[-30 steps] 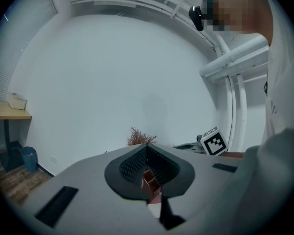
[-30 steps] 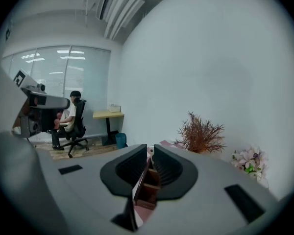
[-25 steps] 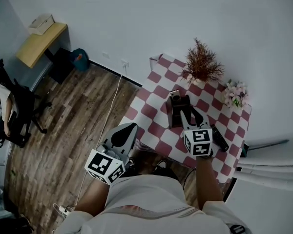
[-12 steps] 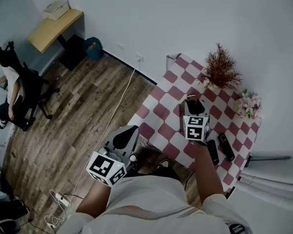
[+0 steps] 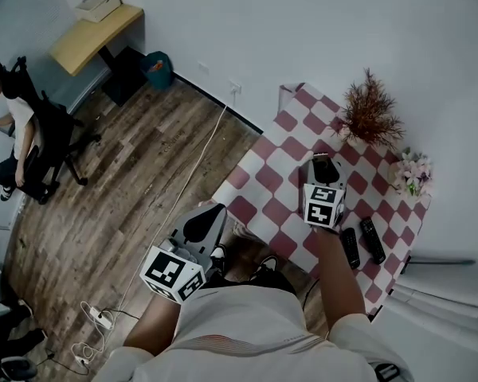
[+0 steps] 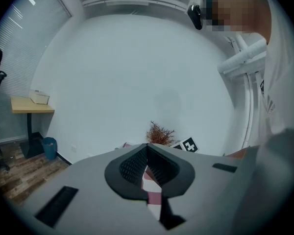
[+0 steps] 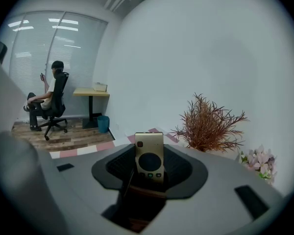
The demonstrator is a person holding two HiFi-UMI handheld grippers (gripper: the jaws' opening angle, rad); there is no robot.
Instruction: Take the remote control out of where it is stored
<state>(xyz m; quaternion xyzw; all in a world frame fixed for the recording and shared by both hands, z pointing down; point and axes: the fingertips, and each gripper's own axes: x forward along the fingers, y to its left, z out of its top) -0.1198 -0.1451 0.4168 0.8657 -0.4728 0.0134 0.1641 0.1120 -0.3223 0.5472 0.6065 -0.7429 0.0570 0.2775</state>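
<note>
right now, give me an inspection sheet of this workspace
surface: checked tablecloth
job's things: gold remote upright in dark holder
clutter: black remote, second black remote lying flat; dried plant; pink flowers
grippers: right hand-held gripper open around gold remote, jaws just been closing, pads off it; left hand-held gripper shut, empty
cables: white cable across floor to power strip
surroundings: seated person, desk, blue bin

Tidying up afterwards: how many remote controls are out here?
3. Two black remotes lie on the checkered table; a gold remote stands in the dark holder. More may be hidden.
</note>
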